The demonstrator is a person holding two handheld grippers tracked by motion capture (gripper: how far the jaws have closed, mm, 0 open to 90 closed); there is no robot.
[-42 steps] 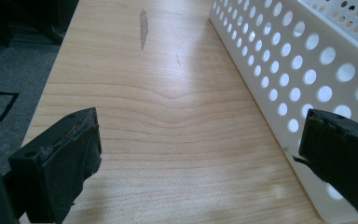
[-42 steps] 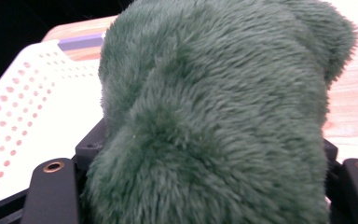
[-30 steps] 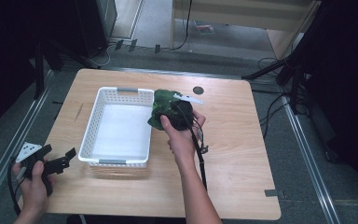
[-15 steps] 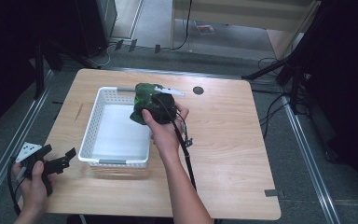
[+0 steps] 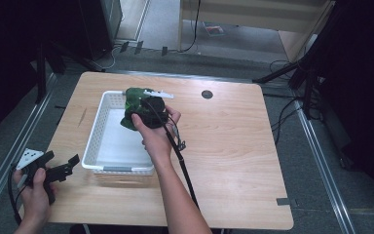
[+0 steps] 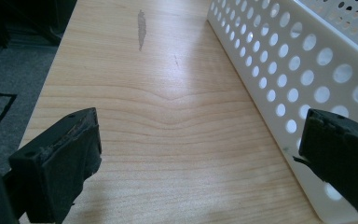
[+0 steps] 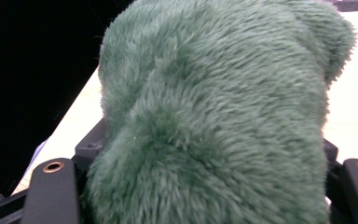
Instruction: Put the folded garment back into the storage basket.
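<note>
While right tool [image 5: 135, 108] grips green plush toy [image 7: 214, 116], apparently above white basket's [image 5: 93, 141] far edge, left tool [image 6: 200, 154] gapes beside basket.

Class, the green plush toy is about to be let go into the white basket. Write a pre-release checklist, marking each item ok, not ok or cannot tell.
1. Grip: the right gripper is closed on the green plush toy, fur bulging between its jaws in the right gripper view. Ok.
2. Position: in the high view the toy sits over the far right corner of the white basket. Ok.
3. Landing spot: the basket floor looks bare. Ok.
4. Height above the basket floor: cannot tell.
5. Left gripper out of the way: it is open, near the table's front left edge, outside the basket. Ok.
6. Cable: it trails along the forearm, away from the basket. Ok.
</note>
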